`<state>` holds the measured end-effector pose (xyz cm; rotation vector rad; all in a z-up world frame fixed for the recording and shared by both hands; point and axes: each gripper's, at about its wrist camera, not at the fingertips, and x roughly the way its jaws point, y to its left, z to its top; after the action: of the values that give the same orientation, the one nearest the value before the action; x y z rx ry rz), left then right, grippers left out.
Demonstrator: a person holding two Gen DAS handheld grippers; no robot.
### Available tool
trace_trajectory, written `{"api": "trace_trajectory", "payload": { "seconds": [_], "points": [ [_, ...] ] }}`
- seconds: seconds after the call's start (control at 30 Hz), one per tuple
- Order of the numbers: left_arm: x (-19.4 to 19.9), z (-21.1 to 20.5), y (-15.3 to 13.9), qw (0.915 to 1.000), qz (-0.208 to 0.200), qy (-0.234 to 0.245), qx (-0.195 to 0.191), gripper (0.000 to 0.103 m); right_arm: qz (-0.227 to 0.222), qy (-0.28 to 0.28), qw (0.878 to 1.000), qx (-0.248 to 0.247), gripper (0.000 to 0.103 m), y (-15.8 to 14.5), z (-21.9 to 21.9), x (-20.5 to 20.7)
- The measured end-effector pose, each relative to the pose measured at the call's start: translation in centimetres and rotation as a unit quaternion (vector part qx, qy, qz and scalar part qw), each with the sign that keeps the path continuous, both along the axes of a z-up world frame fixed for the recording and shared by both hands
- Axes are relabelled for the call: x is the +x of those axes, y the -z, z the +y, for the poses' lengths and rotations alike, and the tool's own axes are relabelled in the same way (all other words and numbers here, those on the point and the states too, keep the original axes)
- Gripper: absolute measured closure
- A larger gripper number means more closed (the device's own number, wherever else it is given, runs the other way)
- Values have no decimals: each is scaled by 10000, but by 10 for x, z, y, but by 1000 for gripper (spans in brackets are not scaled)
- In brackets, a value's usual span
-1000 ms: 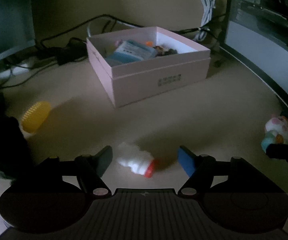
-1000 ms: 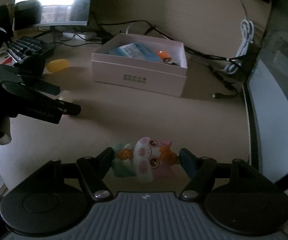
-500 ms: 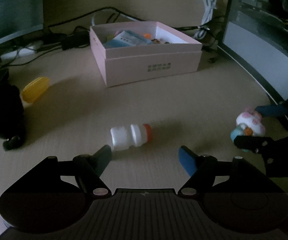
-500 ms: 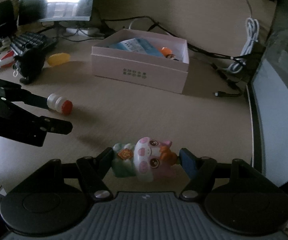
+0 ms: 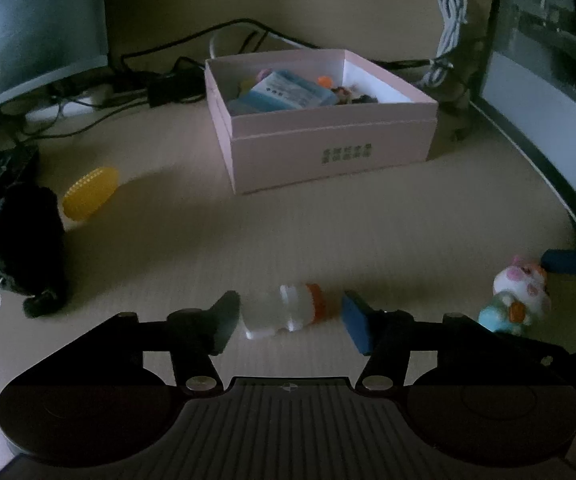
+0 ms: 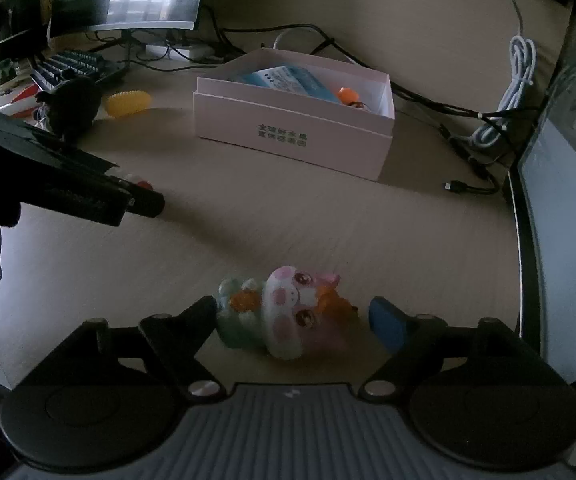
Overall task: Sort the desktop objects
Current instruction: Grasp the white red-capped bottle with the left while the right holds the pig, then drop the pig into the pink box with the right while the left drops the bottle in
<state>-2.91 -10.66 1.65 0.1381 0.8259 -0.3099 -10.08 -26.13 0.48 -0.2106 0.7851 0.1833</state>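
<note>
Pale wood-grain desk (image 5: 328, 240), left gripper (image 5: 288, 320) closing around ribbed white bottle (image 5: 284, 312), right gripper (image 6: 294, 316) opening beside glossy figurine (image 6: 288, 312)

Both wrist views look steeply down, close over the desk (image 5: 328, 240); both share the pink box (image 5: 328, 148)

Bare desk (image 5: 328, 236) lies open between the near objects and the pink box (image 5: 328, 148), which blocks the middle rear. Cables (image 6: 468, 152) clutter the space behind and right of it. A yellow brush (image 5: 90, 194) and black toy (image 5: 24, 248) crowd the left; a monitor (image 6: 568, 200) walls the right.
</note>
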Motion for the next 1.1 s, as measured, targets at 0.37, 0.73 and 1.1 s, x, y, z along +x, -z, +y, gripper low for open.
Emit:
{"api": "trace_trajectory", "payload": {
  "seconds": [0.37, 0.73, 1.1],
  "points": [
    [-15, 7, -14, 9996, 14, 233, -180, 52, 110, -82, 9998, 144, 31, -13, -12, 2],
    [28, -14, -98, 9868, -1109, 758, -902, 52, -1087, 395, 9906, 732, 31, -139, -28, 32],
    [55, 25, -81, 9929, -989, -174, -633, 10, -1564, 1196, 9670, 1618, 8, -176, -30, 123]
  ]
}}
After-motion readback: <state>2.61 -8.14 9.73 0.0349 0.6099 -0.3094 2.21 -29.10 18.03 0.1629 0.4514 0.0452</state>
